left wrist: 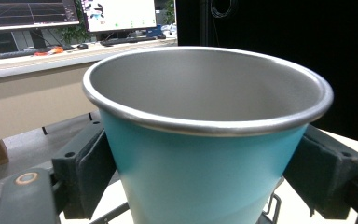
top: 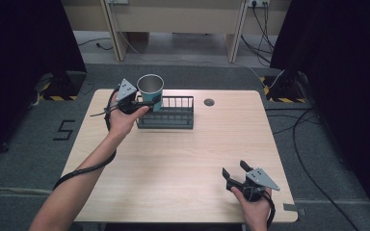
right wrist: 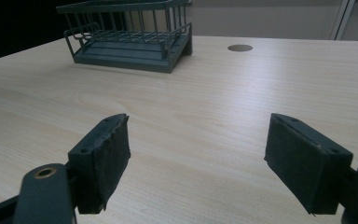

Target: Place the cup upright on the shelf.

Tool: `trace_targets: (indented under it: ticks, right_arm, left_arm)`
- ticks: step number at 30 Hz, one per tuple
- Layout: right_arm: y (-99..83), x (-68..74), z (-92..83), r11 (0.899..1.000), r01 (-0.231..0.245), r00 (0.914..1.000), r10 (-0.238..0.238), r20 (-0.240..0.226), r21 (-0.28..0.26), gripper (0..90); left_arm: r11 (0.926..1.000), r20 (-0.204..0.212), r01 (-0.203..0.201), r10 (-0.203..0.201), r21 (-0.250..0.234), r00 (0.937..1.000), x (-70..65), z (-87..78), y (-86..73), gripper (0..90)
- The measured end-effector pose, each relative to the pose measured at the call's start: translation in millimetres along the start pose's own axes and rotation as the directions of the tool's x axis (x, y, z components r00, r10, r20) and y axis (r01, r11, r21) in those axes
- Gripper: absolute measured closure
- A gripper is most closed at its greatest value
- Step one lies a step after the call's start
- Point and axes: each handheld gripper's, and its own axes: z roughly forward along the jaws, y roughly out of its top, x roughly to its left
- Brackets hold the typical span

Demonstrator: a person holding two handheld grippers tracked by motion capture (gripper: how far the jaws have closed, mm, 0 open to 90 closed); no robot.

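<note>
A teal metal cup [top: 151,91] with a steel rim is held upright above the left end of a dark wire rack [top: 169,113] at the back of the table. My left gripper [top: 142,102] is shut on the cup. In the left gripper view the cup [left wrist: 205,172] sits between both black pads [left wrist: 91,175], one against each side. My right gripper [top: 233,172] rests near the table's front right, open, with nothing between its pads [right wrist: 103,161]. The rack [right wrist: 130,42] stands far ahead of it in the right gripper view.
A round cable hole [top: 209,102] lies in the wooden table [top: 183,163] right of the rack. Black curtains stand on both sides, with cables on the floor at the right. A desk with monitors [left wrist: 116,14] shows behind the cup.
</note>
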Motion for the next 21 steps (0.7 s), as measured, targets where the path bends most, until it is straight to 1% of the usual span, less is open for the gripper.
trace_targets:
  ticks: [3,11,21]
  right_arm:
    - [0.0,0.0,-0.1,1.0,-0.001,1.0,0.001,0.0,0.001,22.6]
    - [-0.4,0.0,0.3,1.0,-0.003,1.0,0.003,-0.003,0.002,22.7]
    - [-0.6,-0.4,0.1,1.0,0.0,1.0,0.0,-0.004,0.001,22.7]
  left_arm:
    - [1.0,-0.002,-0.003,0.003,0.004,1.0,-0.2,2.7,-0.5,15.2]
    - [0.9999,-0.013,0.006,-0.006,0.014,0.9999,1.8,10.2,-2.9,15.2]
    - [0.999,-0.034,0.03,-0.029,0.034,0.999,5.0,23.2,-10.8,15.2]
